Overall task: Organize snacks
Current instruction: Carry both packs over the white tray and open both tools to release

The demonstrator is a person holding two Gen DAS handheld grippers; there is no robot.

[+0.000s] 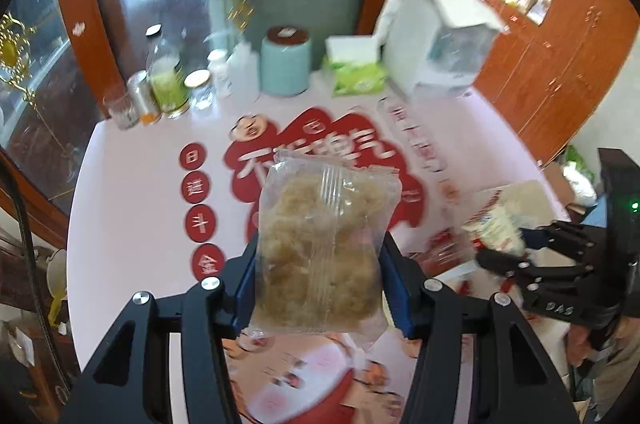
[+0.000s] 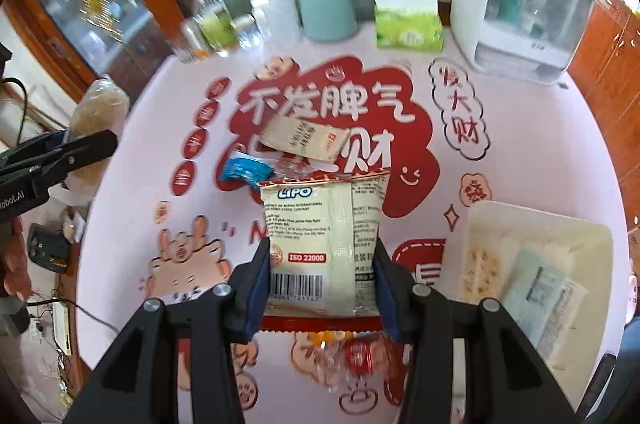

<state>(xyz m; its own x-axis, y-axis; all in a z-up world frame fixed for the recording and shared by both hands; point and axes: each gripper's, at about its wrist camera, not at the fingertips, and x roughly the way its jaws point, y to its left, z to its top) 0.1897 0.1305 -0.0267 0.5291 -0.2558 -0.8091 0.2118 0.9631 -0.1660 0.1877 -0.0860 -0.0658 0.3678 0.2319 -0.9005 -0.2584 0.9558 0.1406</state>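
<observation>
My left gripper (image 1: 318, 284) is shut on a clear packet of brown crumbly snack (image 1: 320, 248), held above the table. My right gripper (image 2: 322, 284) is shut on a white and red LIPO snack packet (image 2: 324, 248), also off the table; it also shows in the left wrist view (image 1: 496, 228). A white bin (image 2: 472, 224) at the right holds a cracker pack (image 2: 482, 264) and a pale blue packet (image 2: 540, 288). On the table lie a beige packet (image 2: 304, 140), a blue wrapper (image 2: 244, 170) and a red round sweet (image 2: 360, 356).
At the table's far edge stand bottles and jars (image 1: 168, 88), a teal canister (image 2: 328, 8), a green tissue box (image 2: 408, 28) and a white covered rack (image 2: 516, 0). The pink printed tablecloth (image 2: 132, 184) covers the round table. Wooden cabinets (image 1: 560, 64) are at the right.
</observation>
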